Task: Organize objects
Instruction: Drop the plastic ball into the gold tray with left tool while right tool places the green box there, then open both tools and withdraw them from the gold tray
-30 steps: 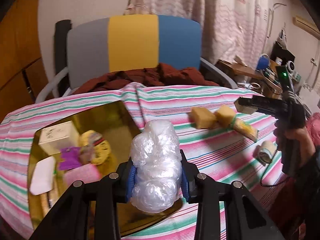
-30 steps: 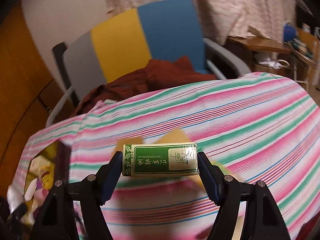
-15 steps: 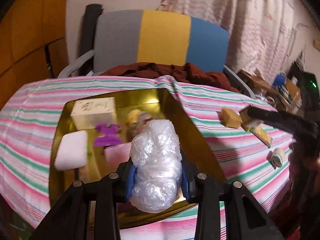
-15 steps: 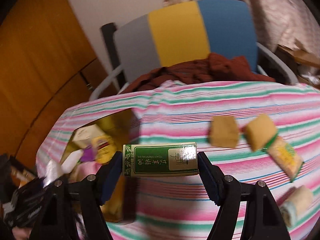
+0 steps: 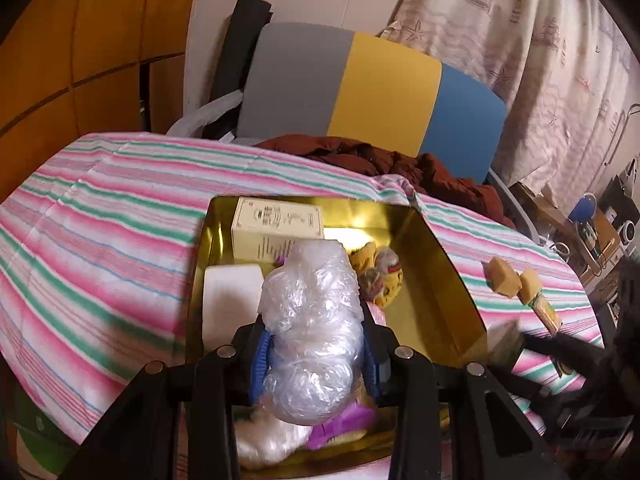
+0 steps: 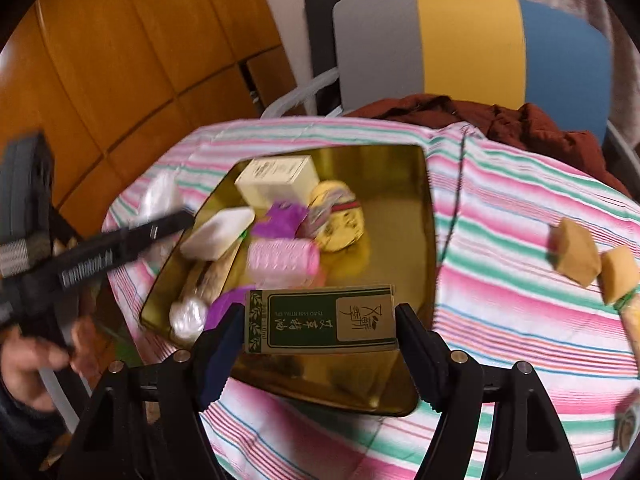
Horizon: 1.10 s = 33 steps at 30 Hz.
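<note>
My left gripper [image 5: 316,360] is shut on a crumpled clear plastic bag [image 5: 312,320], held over the near part of the gold tray [image 5: 452,272]. In the right wrist view, my right gripper [image 6: 320,328] is shut on a green and gold box [image 6: 320,318], held above the near edge of the gold tray [image 6: 428,216]. The tray holds a cream box [image 6: 276,180], a white block [image 6: 218,232], a pink roll [image 6: 282,260], purple pieces [image 6: 280,220] and a yellow round toy [image 6: 340,216]. The left gripper [image 6: 172,216] shows blurred at the tray's left side.
Two tan sponges [image 6: 574,254] and a small packet [image 5: 546,312] lie on the striped cloth [image 6: 500,300] right of the tray. A grey, yellow and blue chair [image 5: 372,92] with a dark red garment [image 5: 400,164] stands behind the table. A wooden wall [image 6: 120,60] is at the left.
Both grippers have swung left, away from the sponges and over the gold tray. The left still carries the plastic bag and the right still carries the green box.
</note>
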Each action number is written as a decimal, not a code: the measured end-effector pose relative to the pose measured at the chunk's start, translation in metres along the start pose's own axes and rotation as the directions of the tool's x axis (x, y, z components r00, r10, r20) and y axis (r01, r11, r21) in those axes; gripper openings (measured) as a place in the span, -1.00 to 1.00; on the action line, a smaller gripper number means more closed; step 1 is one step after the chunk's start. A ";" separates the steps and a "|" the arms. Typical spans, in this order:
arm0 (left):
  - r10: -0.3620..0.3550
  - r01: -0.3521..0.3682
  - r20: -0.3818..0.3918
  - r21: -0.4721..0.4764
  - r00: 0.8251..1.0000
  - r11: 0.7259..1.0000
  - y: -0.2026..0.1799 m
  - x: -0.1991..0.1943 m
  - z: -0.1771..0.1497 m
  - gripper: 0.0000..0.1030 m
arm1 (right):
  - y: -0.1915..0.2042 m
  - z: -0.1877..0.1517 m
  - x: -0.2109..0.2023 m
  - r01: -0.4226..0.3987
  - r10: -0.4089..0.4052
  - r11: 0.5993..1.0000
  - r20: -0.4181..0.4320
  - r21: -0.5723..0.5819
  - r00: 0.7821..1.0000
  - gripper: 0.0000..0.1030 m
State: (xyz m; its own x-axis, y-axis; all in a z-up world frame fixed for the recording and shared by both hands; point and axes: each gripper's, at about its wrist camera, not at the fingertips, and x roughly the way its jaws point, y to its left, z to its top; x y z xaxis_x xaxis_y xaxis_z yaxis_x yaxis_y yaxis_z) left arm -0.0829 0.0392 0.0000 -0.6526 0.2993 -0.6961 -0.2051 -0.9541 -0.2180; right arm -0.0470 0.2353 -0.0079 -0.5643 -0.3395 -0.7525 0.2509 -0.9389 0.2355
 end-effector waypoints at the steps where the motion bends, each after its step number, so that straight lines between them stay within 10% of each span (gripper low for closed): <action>1: -0.010 0.010 -0.003 0.006 1.000 1.000 0.000 0.002 0.003 -0.27 | 0.003 -0.002 0.004 0.004 -0.004 1.000 -0.014 -0.011 1.000 0.52; 3: -0.011 0.011 -0.012 0.012 1.000 1.000 -0.001 0.008 0.010 -0.18 | 0.008 -0.003 0.006 0.033 -0.033 0.999 -0.020 -0.026 0.999 0.97; 7: 0.001 -0.001 -0.029 0.002 1.000 1.000 -0.001 0.014 0.013 0.16 | 0.011 -0.004 0.005 0.044 -0.044 0.999 -0.015 -0.024 0.999 0.98; 33: 0.131 -0.133 0.044 0.050 0.990 0.990 -0.009 -0.027 -0.030 0.16 | 0.003 -0.013 -0.026 0.219 -0.226 0.972 0.101 0.081 0.969 0.99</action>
State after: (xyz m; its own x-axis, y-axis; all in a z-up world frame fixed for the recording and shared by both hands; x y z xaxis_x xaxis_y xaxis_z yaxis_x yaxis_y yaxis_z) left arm -0.0414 0.0397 0.0008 -0.7053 0.1718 -0.6878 -0.1525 -0.9842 -0.0895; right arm -0.0215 0.2418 0.0043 -0.6831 -0.1222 -0.7200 0.0572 -0.9918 0.1142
